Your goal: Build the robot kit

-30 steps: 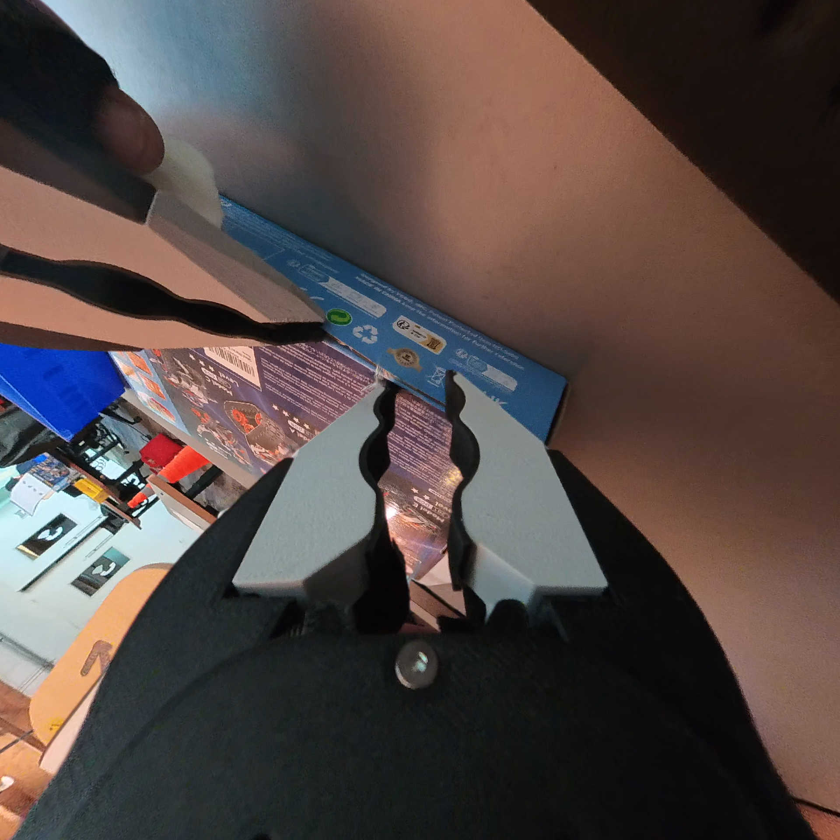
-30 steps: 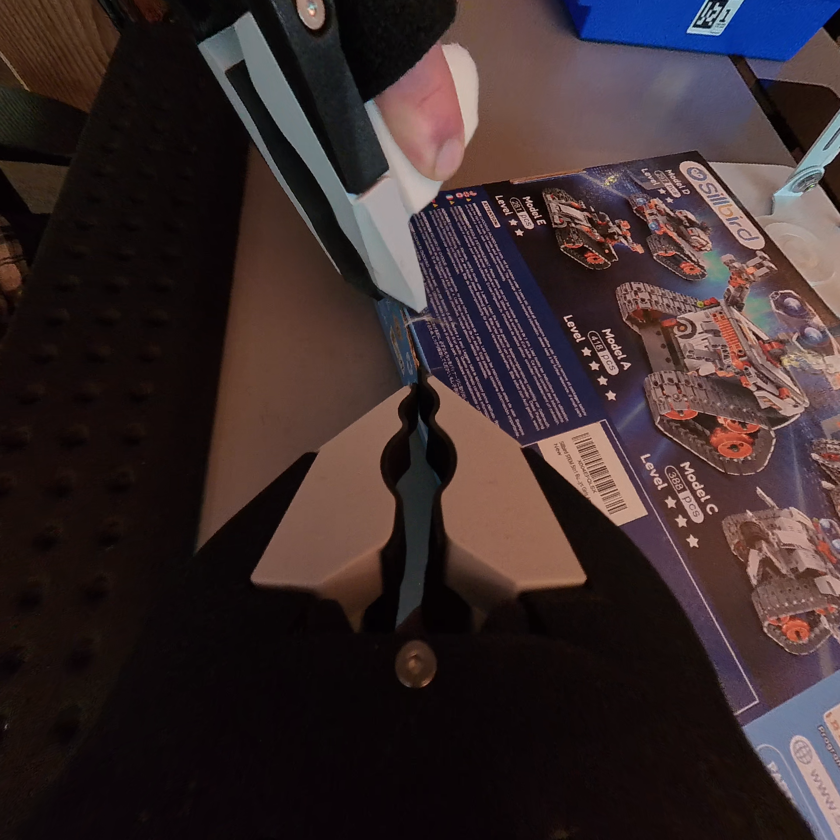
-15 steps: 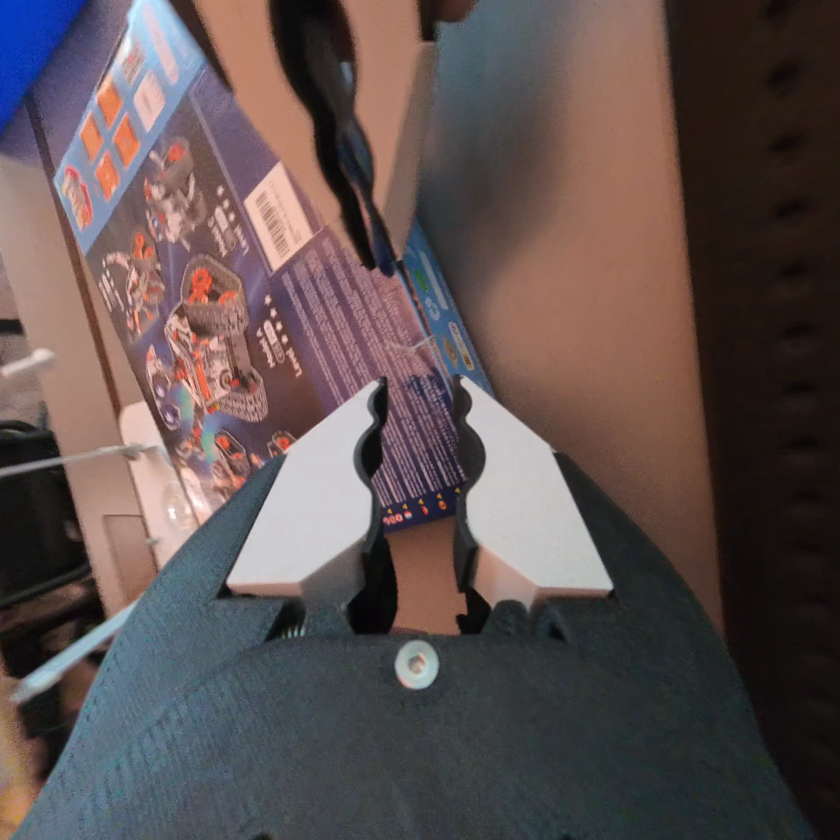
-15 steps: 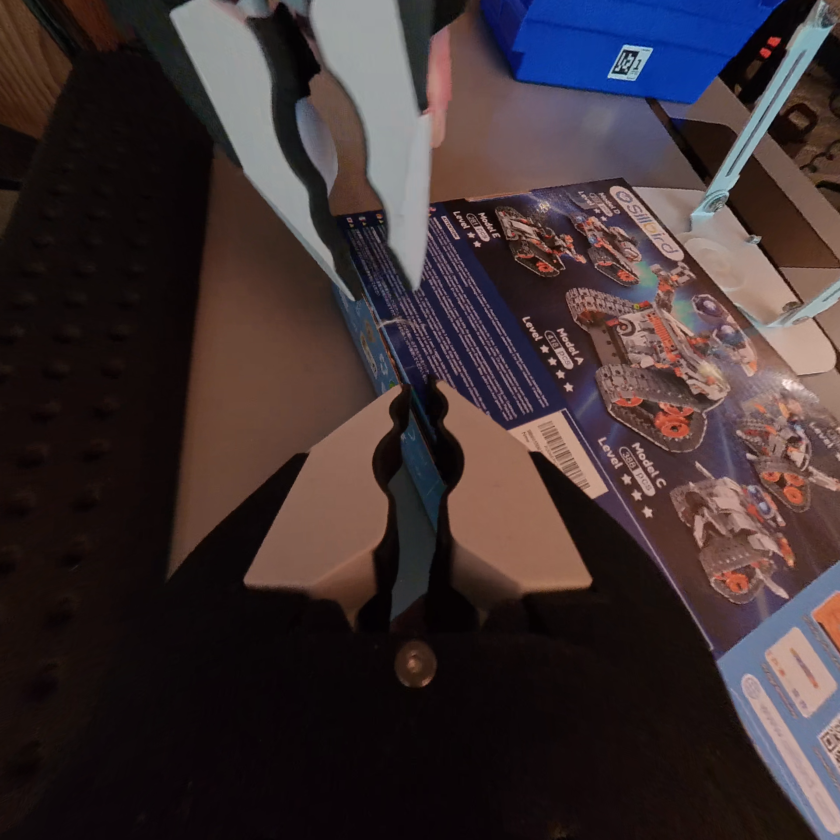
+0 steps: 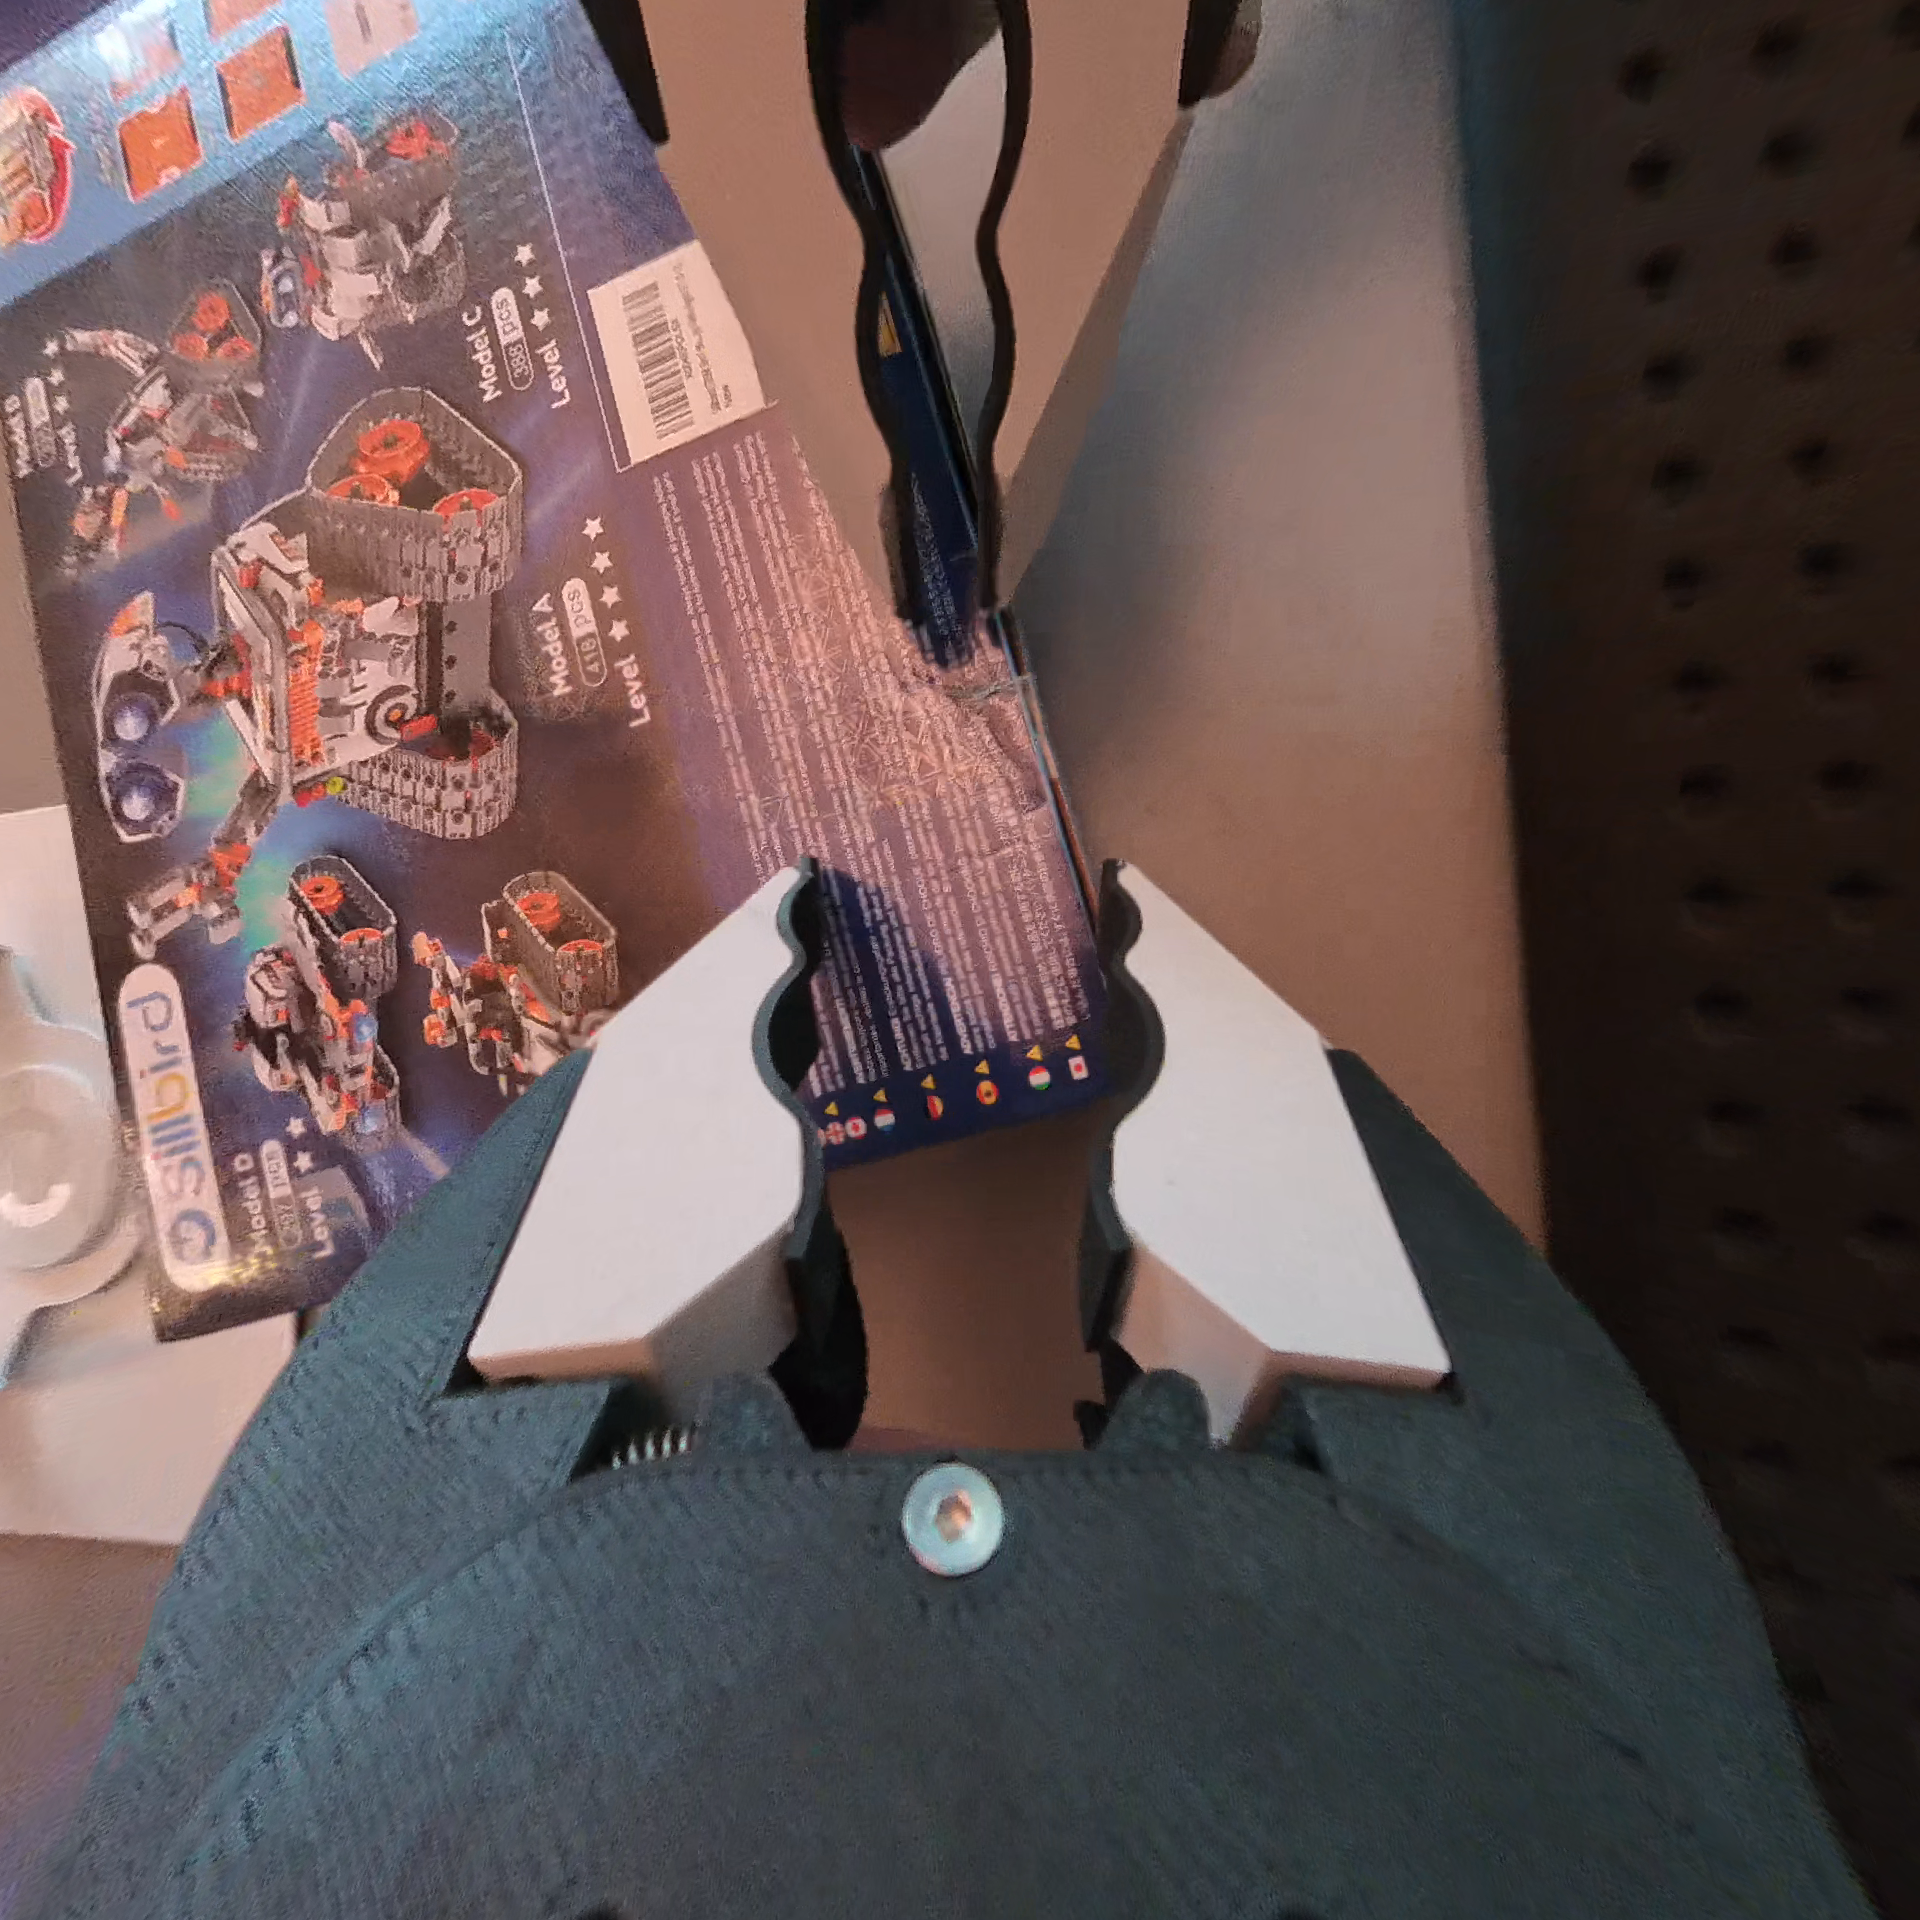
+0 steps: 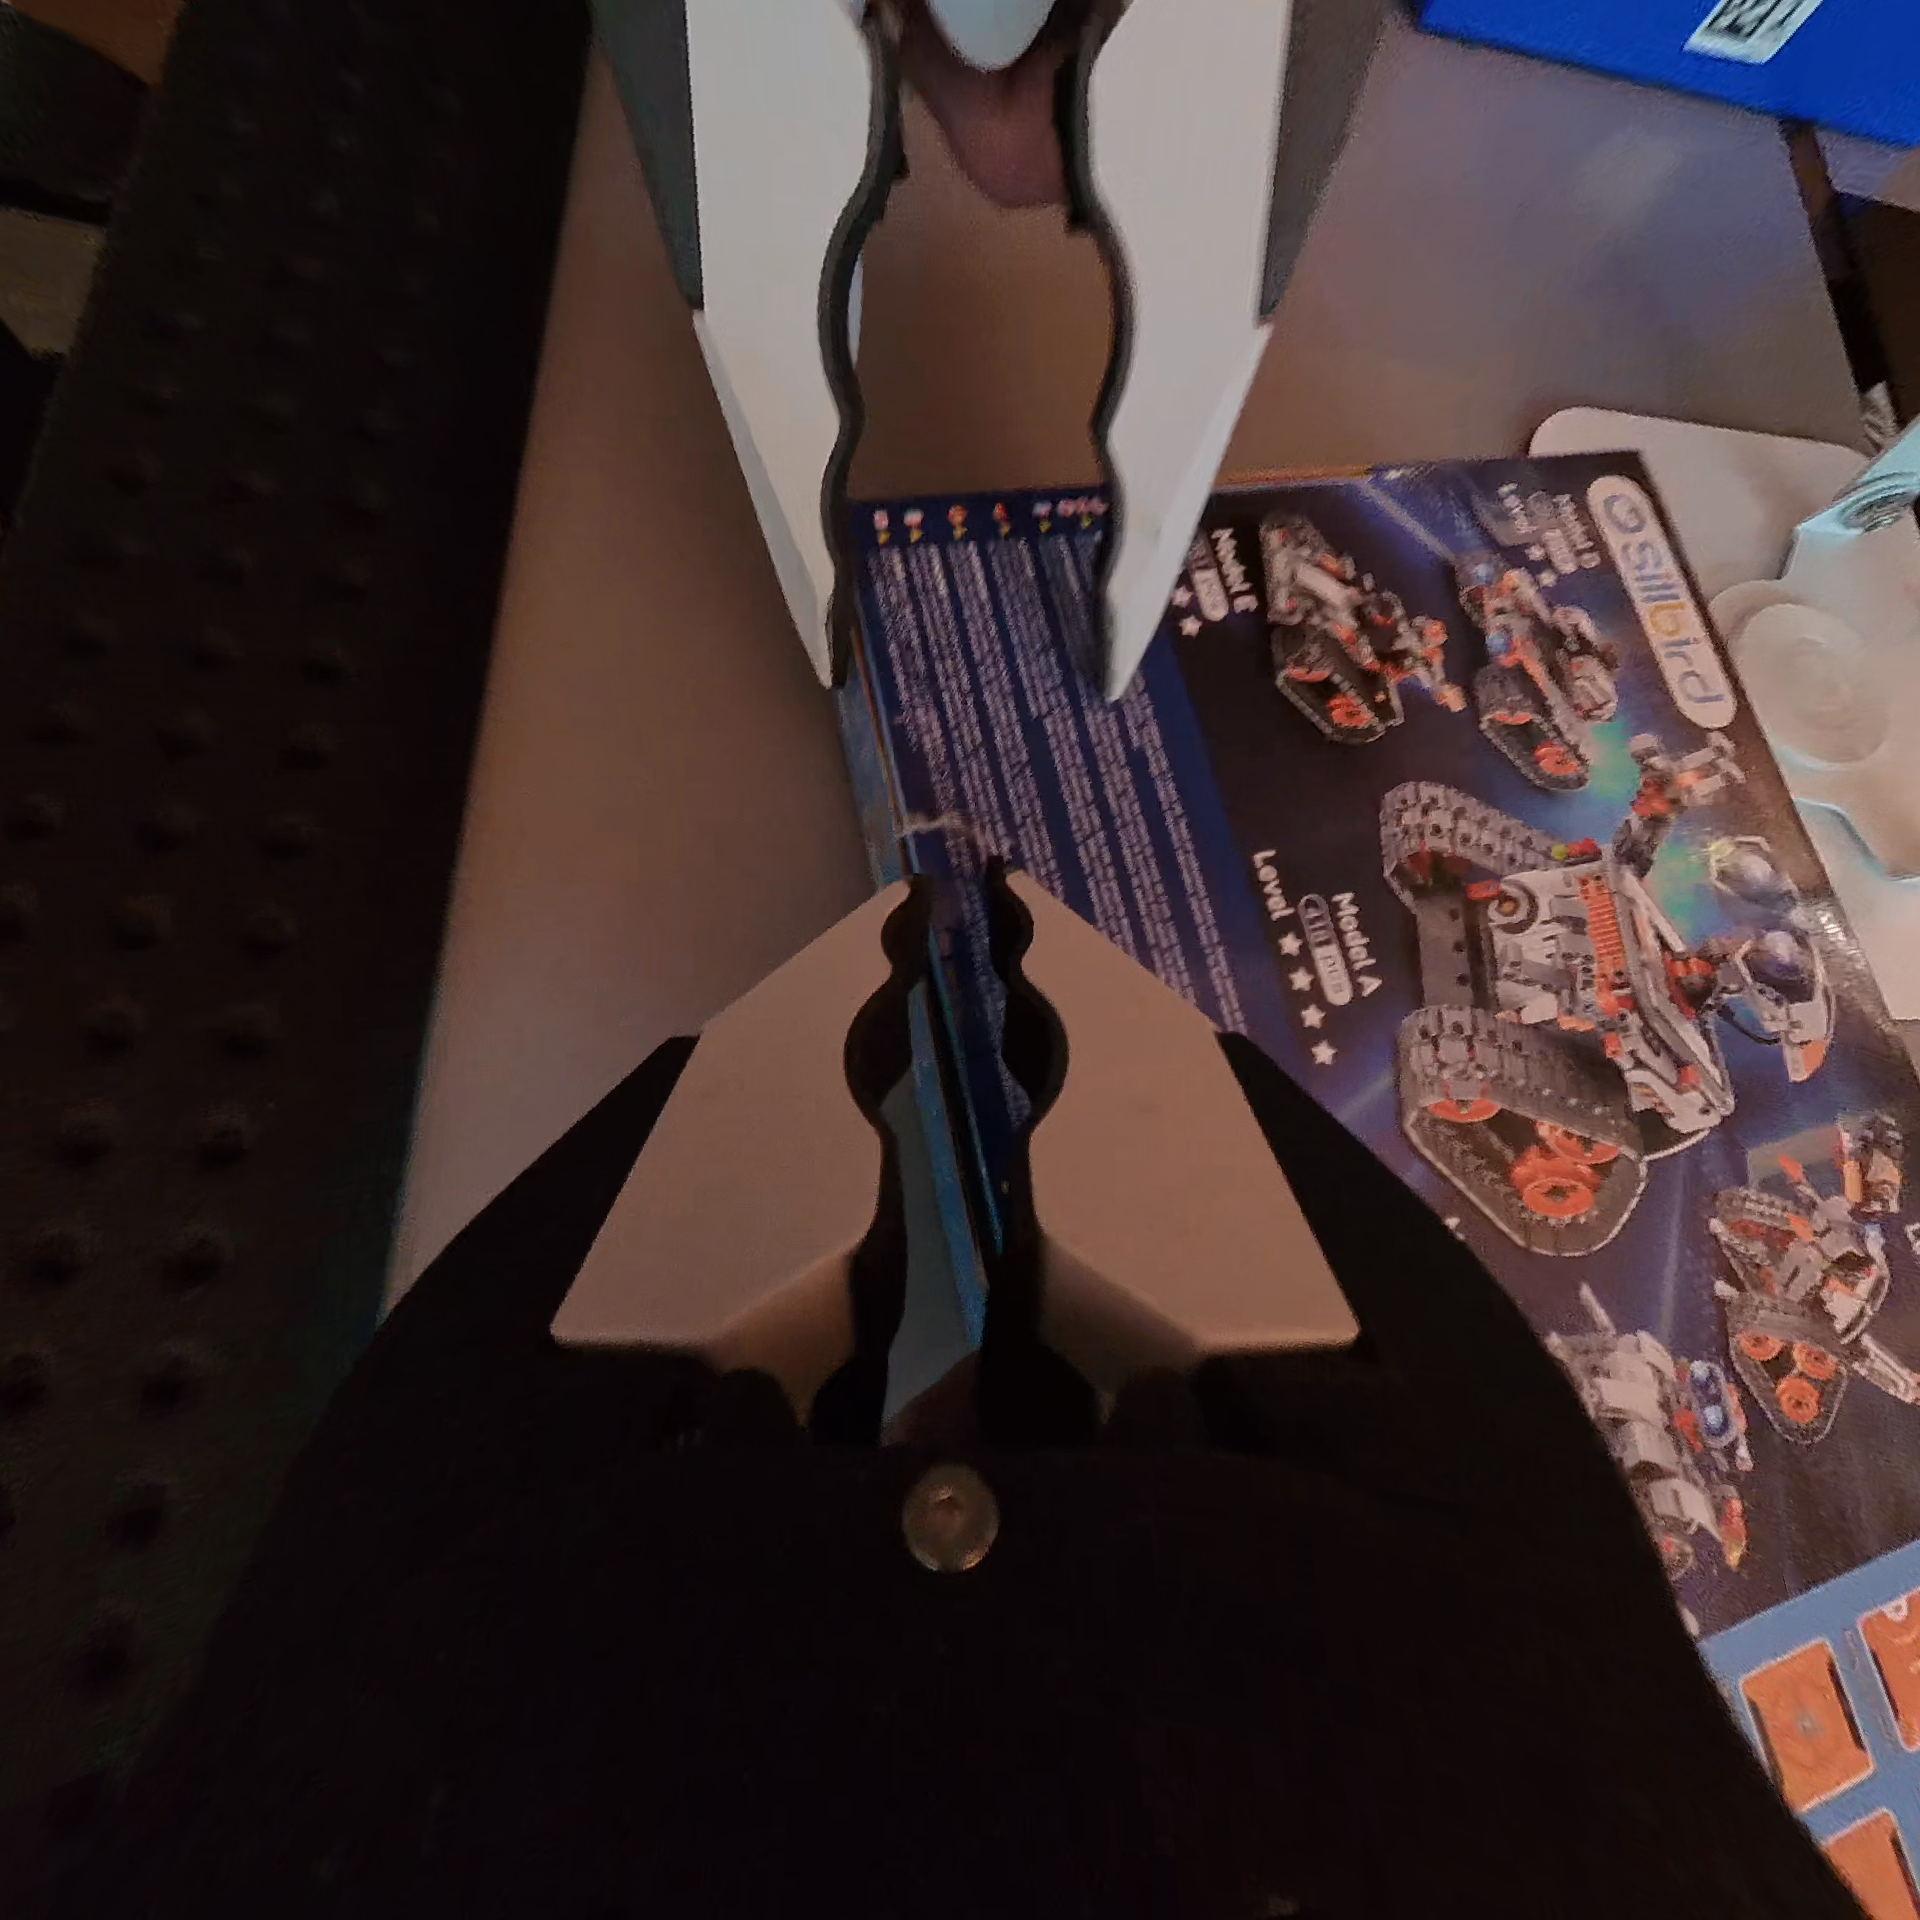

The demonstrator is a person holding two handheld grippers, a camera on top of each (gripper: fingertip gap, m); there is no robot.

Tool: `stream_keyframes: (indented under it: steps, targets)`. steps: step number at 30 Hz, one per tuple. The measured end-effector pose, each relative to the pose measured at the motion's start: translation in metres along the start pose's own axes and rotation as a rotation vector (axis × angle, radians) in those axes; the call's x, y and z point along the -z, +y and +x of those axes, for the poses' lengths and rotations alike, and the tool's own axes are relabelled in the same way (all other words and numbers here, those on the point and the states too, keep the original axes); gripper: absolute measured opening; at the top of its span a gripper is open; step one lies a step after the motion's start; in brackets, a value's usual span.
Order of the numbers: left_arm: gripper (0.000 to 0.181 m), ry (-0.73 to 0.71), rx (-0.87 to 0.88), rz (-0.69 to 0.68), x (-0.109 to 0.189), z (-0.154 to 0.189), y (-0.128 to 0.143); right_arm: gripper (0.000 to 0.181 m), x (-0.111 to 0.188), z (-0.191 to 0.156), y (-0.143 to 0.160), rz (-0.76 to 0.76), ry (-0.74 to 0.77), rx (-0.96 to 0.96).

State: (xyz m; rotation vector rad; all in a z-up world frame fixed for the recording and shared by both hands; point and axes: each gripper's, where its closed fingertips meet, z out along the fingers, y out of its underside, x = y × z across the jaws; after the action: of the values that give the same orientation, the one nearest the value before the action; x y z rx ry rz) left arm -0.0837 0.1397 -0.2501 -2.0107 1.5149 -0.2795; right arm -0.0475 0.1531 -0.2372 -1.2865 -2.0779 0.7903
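Note:
A dark blue toy building-set box [image 6: 1403,935] with pictures of tracked robots lies flat on the tan table [image 6: 675,727]. My right gripper [image 6: 958,881] is shut on the box's thin left edge, just behind a torn strip of clear tape [image 6: 925,826]. In the left wrist view the right gripper [image 5: 940,592] pinches that same edge of the box [image 5: 468,623]. My left gripper [image 5: 956,878] is open and empty, and the box's near corner lies between its fingers. In the right wrist view it [image 6: 971,675] hangs open over the box's far end.
A black dimpled mat [image 6: 208,727] borders the table on the left; it also shows in the left wrist view [image 5: 1714,727]. A blue bin [image 6: 1662,62] stands at the far right. A white stand base [image 6: 1818,623] lies beside the box. Across from one pair of fingers to the other is roughly 5 cm.
My left gripper has swung from the box's side round to its end corner and opened wider. My right gripper has kept its hold on the box's edge.

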Motion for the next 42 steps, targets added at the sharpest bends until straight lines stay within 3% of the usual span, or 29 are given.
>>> stream_keyframes:
  steps: [14, 19, 23, 30, 36, 42]
  targets:
    - [0.04, -0.023, 0.027, 0.059, 0.0, -0.002, 0.002, 0.008, -0.008, 0.001, 0.005, -0.145, -0.074, -0.014]
    - [0.019, -0.018, 0.045, 0.078, 0.002, 0.001, -0.002, 0.005, -0.011, 0.0, 0.004, -0.158, -0.138, -0.047]
    - [0.014, -0.046, 0.084, 0.108, 0.0, 0.001, -0.006, 0.0, -0.012, -0.002, 0.004, -0.14, -0.157, -0.041]
    - [0.008, -0.191, -0.006, 0.042, -0.001, 0.015, -0.006, 0.0, -0.011, -0.002, 0.003, -0.072, -0.105, -0.029]
    - [0.005, -0.403, -0.125, -0.051, -0.002, 0.013, -0.004, 0.0, -0.011, -0.002, 0.003, -0.042, -0.093, -0.043]
    - [0.01, -0.458, -0.081, -0.127, 0.003, 0.016, 0.004, 0.0, -0.011, -0.002, 0.003, -0.028, -0.092, -0.047]
